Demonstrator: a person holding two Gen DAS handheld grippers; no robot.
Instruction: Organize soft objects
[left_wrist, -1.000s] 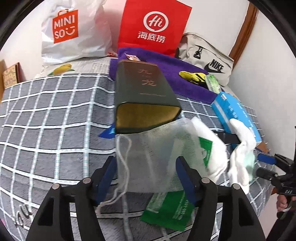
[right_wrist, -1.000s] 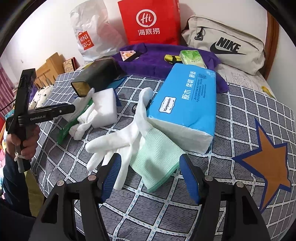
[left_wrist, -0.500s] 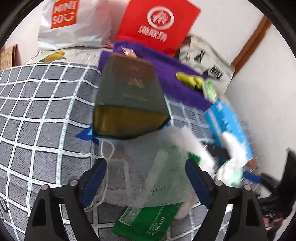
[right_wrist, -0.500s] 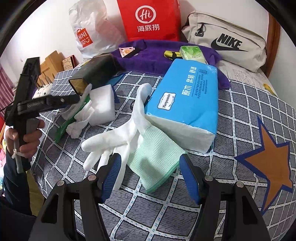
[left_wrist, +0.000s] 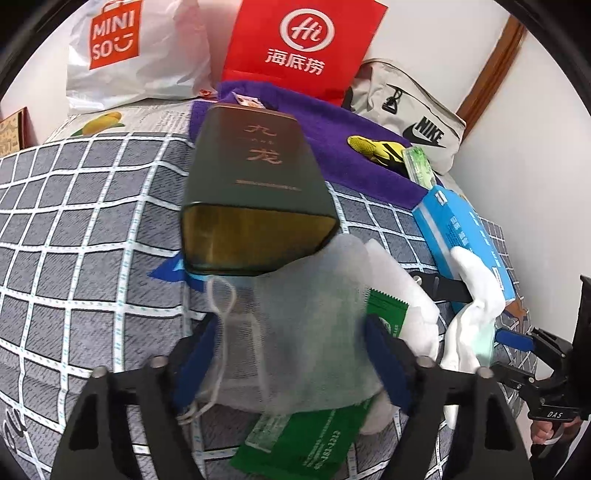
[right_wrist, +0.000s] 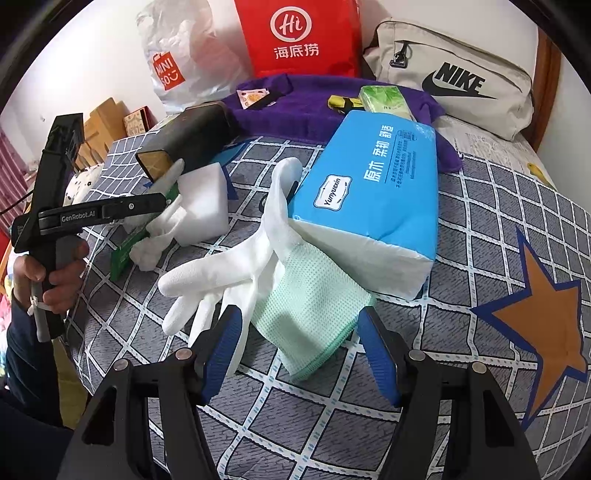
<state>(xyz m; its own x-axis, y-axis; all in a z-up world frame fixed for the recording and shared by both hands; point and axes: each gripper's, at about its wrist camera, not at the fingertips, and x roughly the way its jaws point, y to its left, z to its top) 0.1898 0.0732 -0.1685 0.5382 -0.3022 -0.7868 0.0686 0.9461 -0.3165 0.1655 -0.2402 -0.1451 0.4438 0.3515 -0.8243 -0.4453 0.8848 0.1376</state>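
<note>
Right wrist: grey checked bedspread, white wall, both grippers' fingers released.

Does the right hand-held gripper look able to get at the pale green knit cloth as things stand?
Probably yes: the right hand-held gripper is open, the pale green knit cloth lies uncovered between its fingers.

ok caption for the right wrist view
Open right gripper poised over white gloves beside a blue tissue pack.

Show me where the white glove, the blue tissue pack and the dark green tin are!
white glove (right_wrist: 221, 273): right wrist view, on its palm.
blue tissue pack (right_wrist: 369, 192): right wrist view, on its printed top.
dark green tin (left_wrist: 258, 166): left wrist view, on its lettered side.
</note>
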